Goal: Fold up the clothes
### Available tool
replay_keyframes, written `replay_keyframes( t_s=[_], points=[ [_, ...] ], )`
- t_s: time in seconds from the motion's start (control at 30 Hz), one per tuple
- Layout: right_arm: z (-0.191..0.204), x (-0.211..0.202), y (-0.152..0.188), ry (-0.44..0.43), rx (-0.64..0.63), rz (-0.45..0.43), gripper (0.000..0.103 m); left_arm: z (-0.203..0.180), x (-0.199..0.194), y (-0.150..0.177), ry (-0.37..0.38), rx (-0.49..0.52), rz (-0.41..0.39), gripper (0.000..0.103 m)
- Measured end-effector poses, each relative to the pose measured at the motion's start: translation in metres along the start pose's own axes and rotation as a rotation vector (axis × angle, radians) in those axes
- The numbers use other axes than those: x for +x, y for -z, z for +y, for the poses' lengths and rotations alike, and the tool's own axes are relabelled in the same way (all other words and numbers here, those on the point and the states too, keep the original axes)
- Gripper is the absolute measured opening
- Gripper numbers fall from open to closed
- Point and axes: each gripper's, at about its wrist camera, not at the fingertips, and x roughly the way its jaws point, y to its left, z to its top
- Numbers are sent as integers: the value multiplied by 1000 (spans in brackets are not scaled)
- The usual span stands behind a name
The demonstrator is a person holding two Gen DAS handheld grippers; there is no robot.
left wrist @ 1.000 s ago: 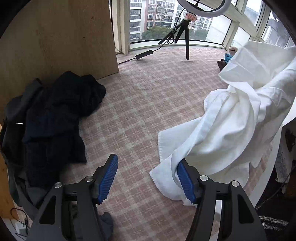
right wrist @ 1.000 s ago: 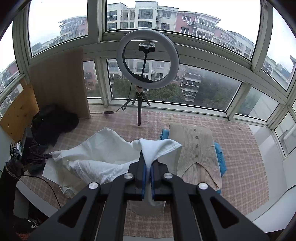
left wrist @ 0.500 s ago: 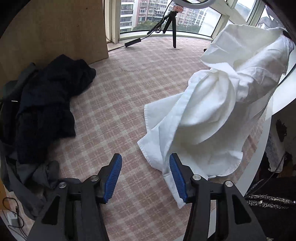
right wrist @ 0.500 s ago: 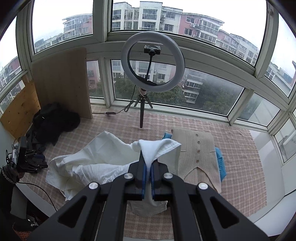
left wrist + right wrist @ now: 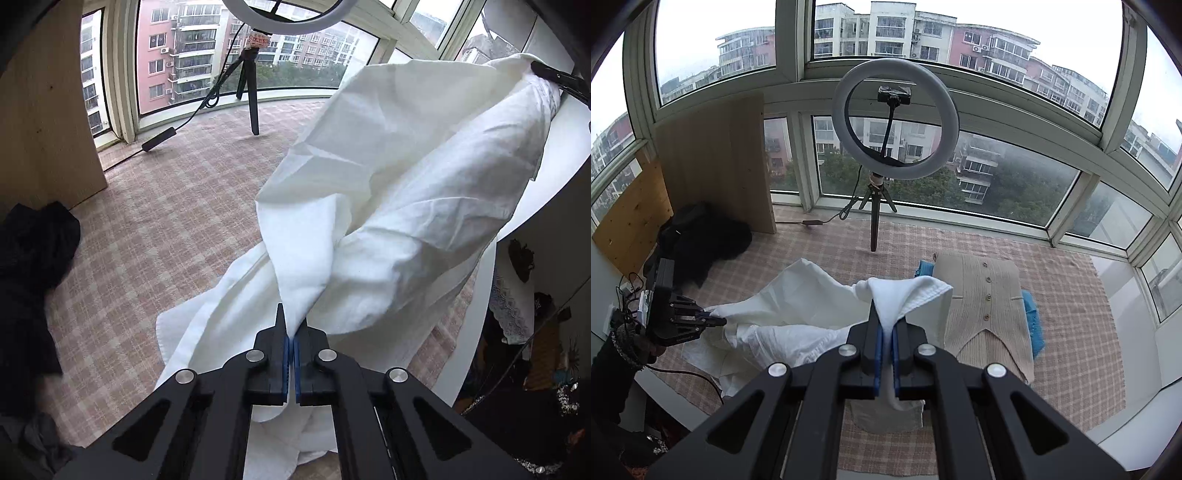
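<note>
The left gripper (image 5: 293, 325) had just closed its jaws on the white shirt (image 5: 388, 206). The right gripper (image 5: 885, 325) held its collar, raised above the mat (image 5: 1071, 295).

We see a white shirt (image 5: 388, 206), a pink checked cloth (image 5: 155, 236), black tongs (image 5: 293, 332) with blue pads (image 5: 285, 354), and a tan buttoned top (image 5: 986, 306) over something blue (image 5: 1032, 317).

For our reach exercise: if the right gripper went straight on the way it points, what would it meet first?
Probably the white garment it already grips; beyond that, likely the checked cloth near the folded beige cardigan. Depth is uncertain.
</note>
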Motion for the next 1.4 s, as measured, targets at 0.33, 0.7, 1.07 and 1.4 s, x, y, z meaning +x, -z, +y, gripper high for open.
replay_keyframes(
  t_s=[0.33, 0.7, 1.07, 1.4],
  points=[
    [-52, 31, 12, 56, 118, 64, 4, -27, -59, 68, -222, 92, -113, 1],
    [-43, 38, 17, 48, 165, 86, 4, -113, 21, 164, -181, 292, 126, 12],
    [-35, 40, 1, -90, 41, 57, 4, -146, -34, 104, -232, 85, -126, 33],
    [-52, 59, -1, -233, -98, 65, 4, -225, 70, -11, -139, 176, -140, 35]
  ],
)
